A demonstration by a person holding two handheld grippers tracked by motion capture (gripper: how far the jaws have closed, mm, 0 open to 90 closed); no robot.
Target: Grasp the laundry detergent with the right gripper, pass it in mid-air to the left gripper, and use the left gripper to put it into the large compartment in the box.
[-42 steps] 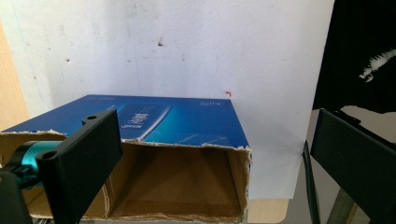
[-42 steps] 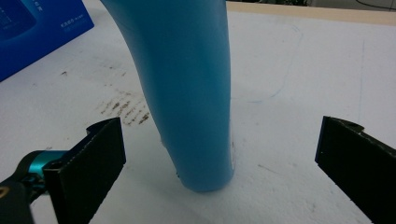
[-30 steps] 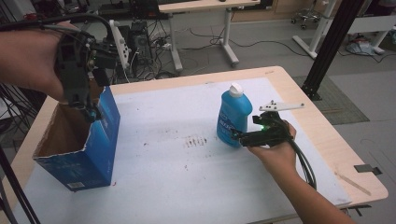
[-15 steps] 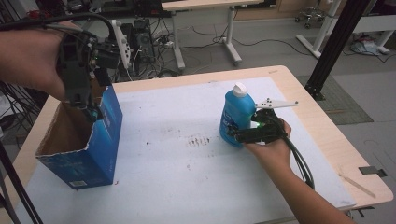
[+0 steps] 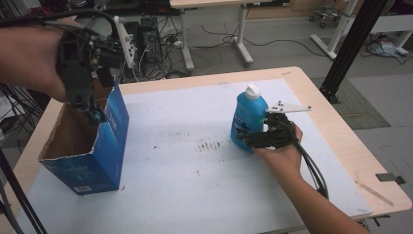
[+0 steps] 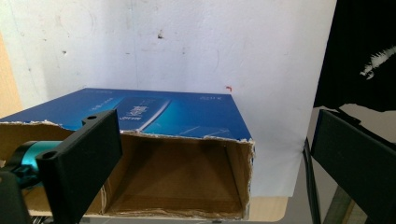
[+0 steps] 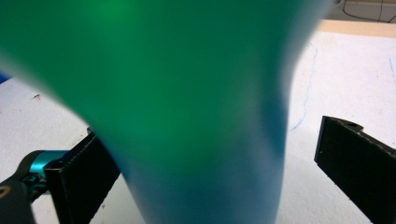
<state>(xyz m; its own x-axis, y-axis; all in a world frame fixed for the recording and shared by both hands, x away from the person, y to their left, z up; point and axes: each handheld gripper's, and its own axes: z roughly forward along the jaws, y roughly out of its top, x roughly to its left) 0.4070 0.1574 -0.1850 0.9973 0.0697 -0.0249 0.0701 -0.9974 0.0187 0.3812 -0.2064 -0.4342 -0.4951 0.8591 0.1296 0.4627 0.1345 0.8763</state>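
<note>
Blue bottle (image 5: 247, 122) with a white cap (image 5: 253, 90) stands upright on the white sheet (image 5: 185, 195), right of table (image 5: 341, 141) centre. Right gripper (image 5: 248, 140) comes in low from the bottle's right side, jaws around its lower body. In the right gripper view the bottle (image 7: 187, 107) sits blurred between the jaws: left jaw is at its edge, right jaw has a clear gap of white sheet between it and the bottle. So jaws spread, straddling the bottle, not clamped yet. Grey plate (image 5: 287, 107) on top of that gripper sits level, just right of the bottle's shoulder.

Left gripper (image 5: 95, 116) is held up over the open blue box (image 5: 92, 151), tips pointing down at the box's far upper edge. Box stands at the left edge of the sheet, opening up, brown cardboard inside. Left gripper view looks into the opening of the box (image 6: 187, 126), torn rim visible, nothing between the jaws, which stand wide apart. Can't tell whether a tip touches the box rim.

Bottle and box are well apart, marks on the sheet between them.
</note>
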